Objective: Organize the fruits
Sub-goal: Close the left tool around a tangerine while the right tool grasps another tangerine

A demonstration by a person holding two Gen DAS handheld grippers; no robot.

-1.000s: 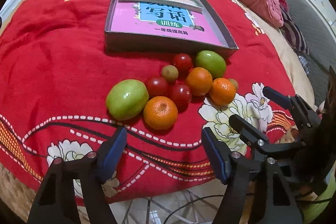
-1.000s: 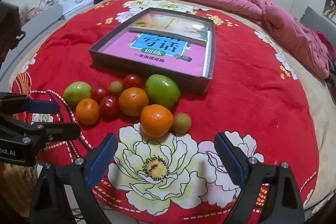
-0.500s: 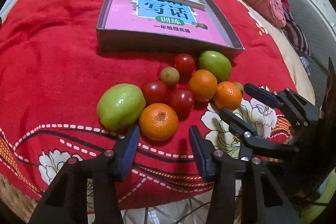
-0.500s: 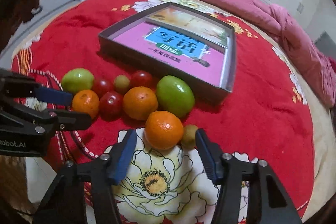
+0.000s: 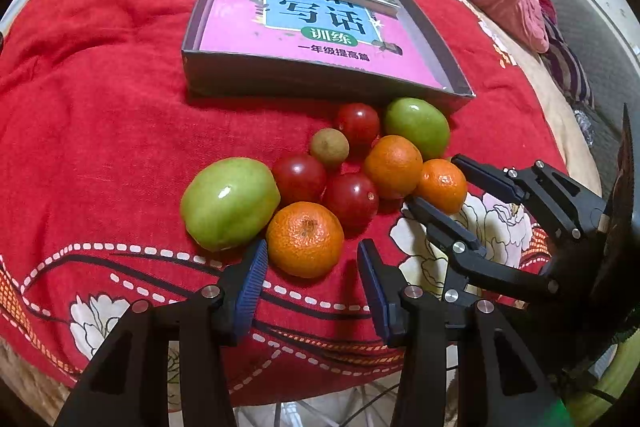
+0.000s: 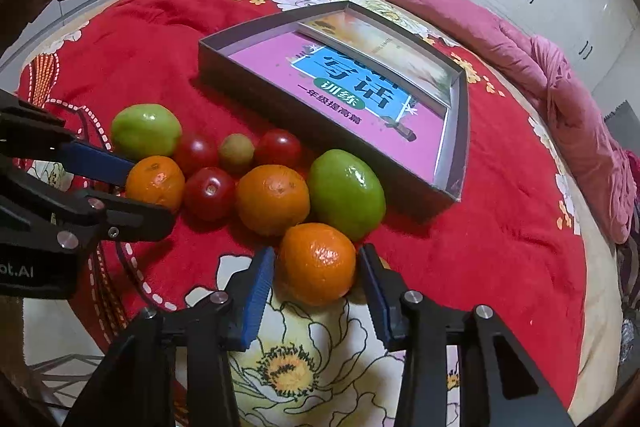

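While the left tongs [image 5: 311,251] point down at the bed [image 5: 100,131], one orange [image 5: 305,239] sits right between their two blue pads [image 5: 250,285]. The pad on one side looks to be touching the orange. The other pad has a small gap next to it, so these tongs are not squeezing yet.

The right tongs [image 6: 318,251] have a second orange [image 6: 317,263] between their pads. Their jaws are closing in on it. A thin gap shows on each side, so the fruit is not pinched tight yet. It lies on a big white flower [image 6: 280,359] printed on the red blanket [image 6: 480,247].

The two tongs are near each other, side by side, and the rest of the fruit lies just past their tips. Just beyond the right tongs are a third orange [image 6: 273,199] and a green fruit [image 6: 346,193], both touching. Beyond the left tongs, just beside the first orange, is a second green fruit [image 5: 230,203]. Three small red fruits [image 5: 351,201] and one little brownish-green fruit [image 5: 329,148] are packed in the middle of the pile.

Farther out from both tongs, behind the fruit, sits a flat grey box [image 5: 320,81]. A pink book [image 5: 320,39] lies inside it. A pink quilt [image 6: 560,87] is bunched up at the far side of the bed.
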